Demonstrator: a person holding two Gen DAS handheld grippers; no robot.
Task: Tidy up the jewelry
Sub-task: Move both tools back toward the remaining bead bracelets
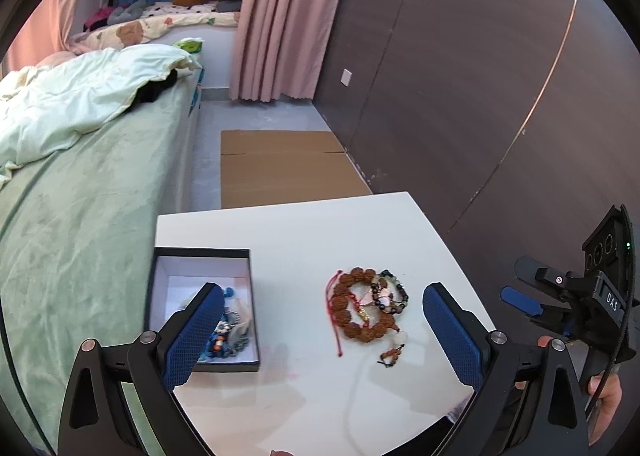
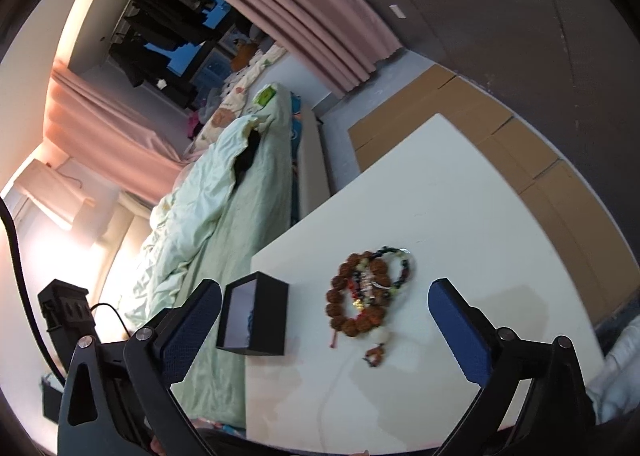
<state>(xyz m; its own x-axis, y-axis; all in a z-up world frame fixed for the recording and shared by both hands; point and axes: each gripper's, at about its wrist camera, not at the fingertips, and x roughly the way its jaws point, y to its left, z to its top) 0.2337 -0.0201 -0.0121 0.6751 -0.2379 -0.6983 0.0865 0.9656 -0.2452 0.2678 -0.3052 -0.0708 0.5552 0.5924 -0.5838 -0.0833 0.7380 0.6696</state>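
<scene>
Jewelry here is a small heap of bracelets in the lower middle of both views, lying on the white square table [image 1: 288, 240]: a brown bracelet of large knobbly wooden beads [image 1: 362, 306], a thin bracelet of dark and green glass-like beads [image 1: 394, 292] overlapping it, and a red cord [image 1: 334, 306]. The black cardboard box with white lining [image 1: 202, 306], lower left, already holds blue beads.

I judge the heap light, limp and easily tangled, so pinching one thick wooden bead seems safest. The left gripper [image 1: 322, 332] and right gripper [image 2: 324, 330] both stand wide apart, holding nothing.
</scene>
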